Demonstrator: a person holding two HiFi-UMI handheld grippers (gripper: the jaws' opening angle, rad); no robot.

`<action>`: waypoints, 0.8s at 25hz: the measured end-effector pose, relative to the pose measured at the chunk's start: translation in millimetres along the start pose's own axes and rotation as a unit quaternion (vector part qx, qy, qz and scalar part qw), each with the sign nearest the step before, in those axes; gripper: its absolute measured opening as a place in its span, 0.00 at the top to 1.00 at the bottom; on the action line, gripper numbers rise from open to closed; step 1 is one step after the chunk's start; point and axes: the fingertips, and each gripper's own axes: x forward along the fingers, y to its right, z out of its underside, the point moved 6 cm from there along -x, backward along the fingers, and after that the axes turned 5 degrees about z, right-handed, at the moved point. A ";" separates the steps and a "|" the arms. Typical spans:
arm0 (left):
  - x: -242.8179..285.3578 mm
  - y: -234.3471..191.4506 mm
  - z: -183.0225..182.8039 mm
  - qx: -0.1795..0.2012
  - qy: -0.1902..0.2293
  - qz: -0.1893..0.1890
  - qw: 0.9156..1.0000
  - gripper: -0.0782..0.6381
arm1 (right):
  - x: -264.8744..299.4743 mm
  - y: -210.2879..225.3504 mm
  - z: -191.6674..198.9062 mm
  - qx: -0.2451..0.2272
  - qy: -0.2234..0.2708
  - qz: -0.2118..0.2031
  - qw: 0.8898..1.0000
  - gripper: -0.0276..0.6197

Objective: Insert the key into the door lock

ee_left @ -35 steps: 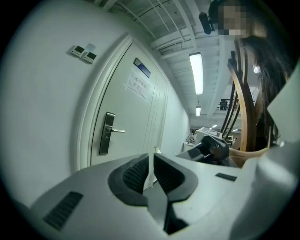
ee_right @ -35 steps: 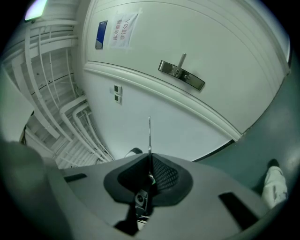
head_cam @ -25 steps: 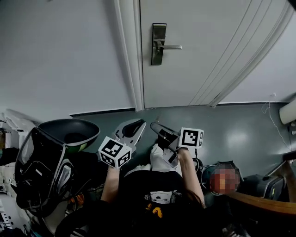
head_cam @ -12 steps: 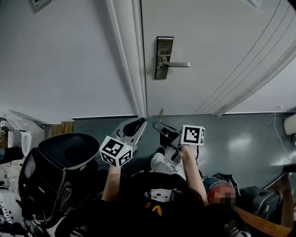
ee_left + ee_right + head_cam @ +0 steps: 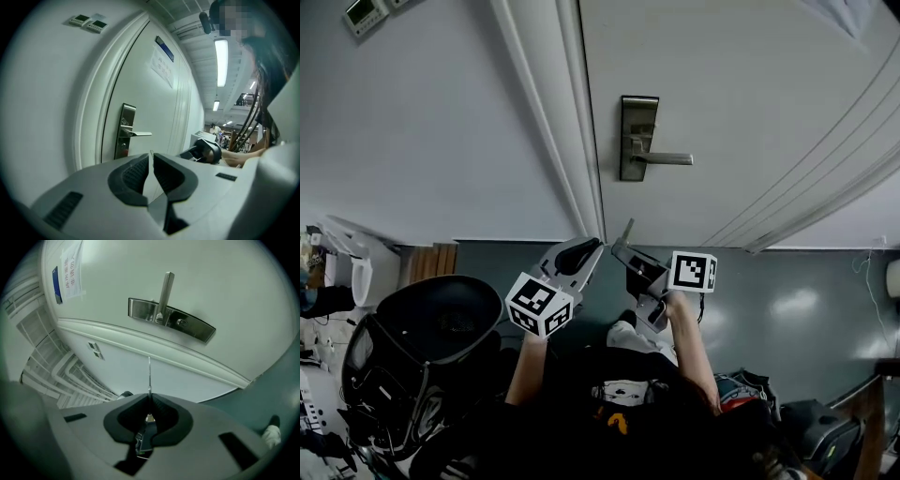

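Silver key (image 5: 149, 373) sticks out of the pinched right tool (image 5: 149, 400), well below the lock (image 5: 187, 327) at upper middle. Left tool (image 5: 151, 161) is closed, empty. Thin key may wobble and miss.

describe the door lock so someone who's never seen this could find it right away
Start at the big white door in the head view. By its left edge, beside the frame, sits a tall narrow metal plate with a lever handle pointing right. It is the only shiny metal fitting on the door, above the key held in the right gripper.
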 end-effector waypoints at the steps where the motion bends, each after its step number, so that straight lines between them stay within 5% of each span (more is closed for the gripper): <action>1: 4.7 -2.2 -1.5 0.001 -0.001 -0.002 1.000 0.84 | -0.2 3.4 -4.3 0.005 -0.001 0.003 1.000 0.93; 20: 35.9 5.6 -11.6 0.015 0.010 -0.011 1.000 0.84 | 2.2 31.4 -43.4 -0.017 -0.018 -0.002 1.000 0.93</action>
